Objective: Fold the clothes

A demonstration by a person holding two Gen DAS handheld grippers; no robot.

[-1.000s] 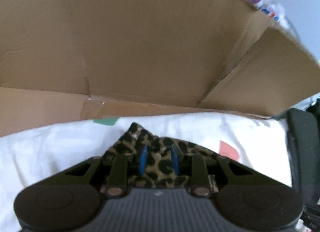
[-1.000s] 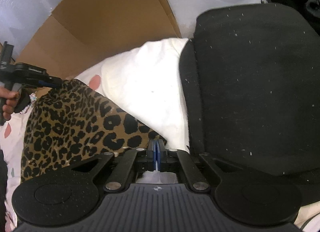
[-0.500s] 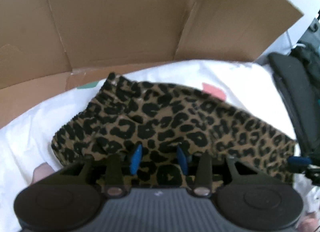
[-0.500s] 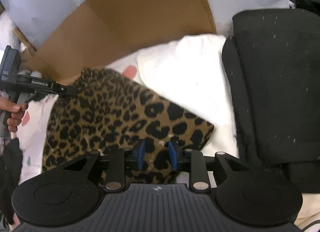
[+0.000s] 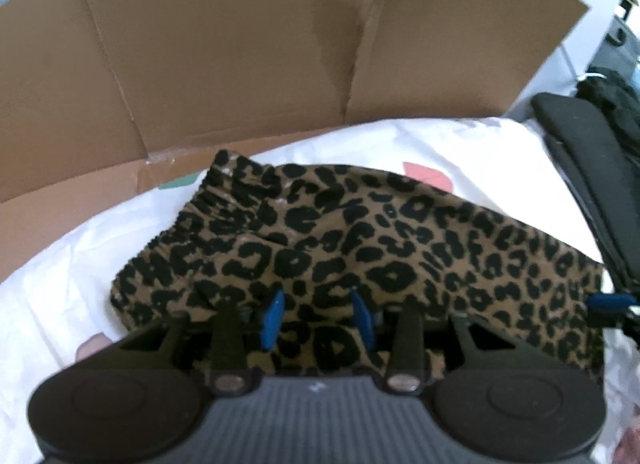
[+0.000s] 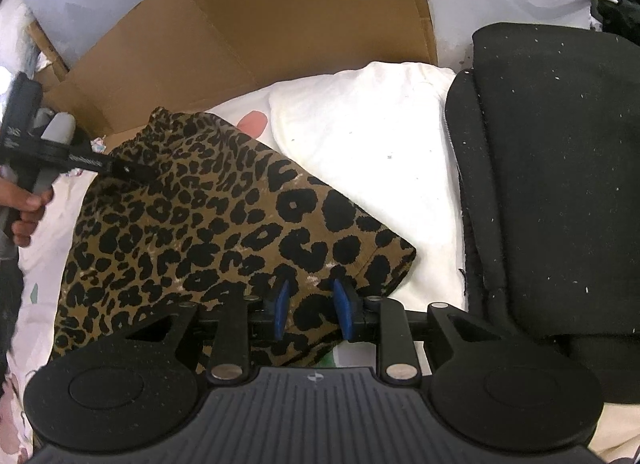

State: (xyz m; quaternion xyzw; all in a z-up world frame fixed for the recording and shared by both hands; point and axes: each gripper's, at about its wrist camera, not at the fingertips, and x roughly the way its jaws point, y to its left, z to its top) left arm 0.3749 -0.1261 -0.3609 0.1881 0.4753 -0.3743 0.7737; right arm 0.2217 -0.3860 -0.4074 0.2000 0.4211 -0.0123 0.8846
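A large brown cardboard box (image 5: pixel 240 43) was seen filling the upper part of the left wrist view, its flaps spread open behind the bedding. In the right wrist view the right side of the frame was taken up by a black padded cushion (image 6: pixel 560 183), flecked with pale lint. Between the two, a white sheet (image 5: pixel 480 143) printed with small pink and green shapes was spread, and a plain white folded cloth (image 6: pixel 372 151) was seen lying on it just beside the cushion.

The leopard-print garment (image 5: pixel 360 240) was laid flat across the white sheet in the middle of both frames, its gathered waistband turned toward the cardboard box at the upper left, its lower edge at the bottom of the frame.

The left gripper (image 5: pixel 318 318) was held low over the near edge of the garment with its blue jaws spread apart and nothing caught between them. The right gripper (image 6: pixel 312 310) was likewise held over the garment's corner at lower centre, jaws released, with cloth visible in the gap but not pinched. At the left edge of the right wrist view, a hand (image 6: pixel 24 207) was seen wrapped around the left gripper's handle.
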